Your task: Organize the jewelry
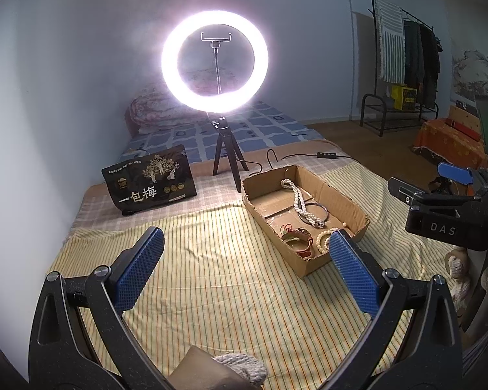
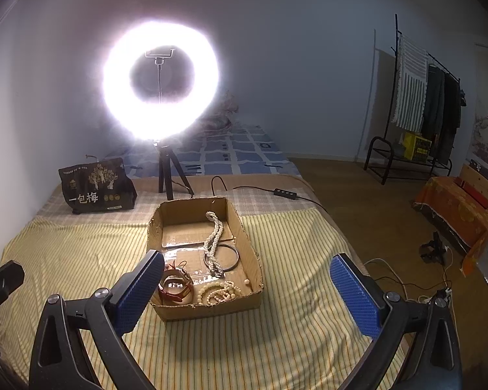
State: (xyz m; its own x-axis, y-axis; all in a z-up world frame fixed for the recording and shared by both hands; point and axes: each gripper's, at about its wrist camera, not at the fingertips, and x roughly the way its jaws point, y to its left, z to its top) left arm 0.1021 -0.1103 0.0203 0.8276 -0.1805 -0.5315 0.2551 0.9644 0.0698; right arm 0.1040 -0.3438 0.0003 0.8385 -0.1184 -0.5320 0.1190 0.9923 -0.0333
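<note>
A shallow cardboard box [image 1: 348, 202] [image 2: 247, 237] lies on the yellow striped bed cover. In it are a white pearl necklace [image 1: 298, 199] [image 2: 214, 240], a thin metal bangle [image 1: 322, 213] [image 2: 232, 256], a brown leather watch [image 1: 297, 239] [image 2: 175, 287] and a cream bead bracelet [image 1: 322, 239] [image 2: 216, 292]. My left gripper [image 1: 245, 243] is open and empty, above the cover left of the box. My right gripper [image 2: 247, 274] is open and empty, over the box's near end; its body also shows in the left wrist view [image 1: 445, 208].
A lit ring light on a small tripod [image 1: 215, 61] [image 2: 161, 84] stands behind the box, its cable and switch [image 2: 284, 193] trailing right. A black snack bag [image 1: 149, 182] [image 2: 97, 188] lies at the back left. A clothes rack [image 2: 429, 104] stands on the floor at right.
</note>
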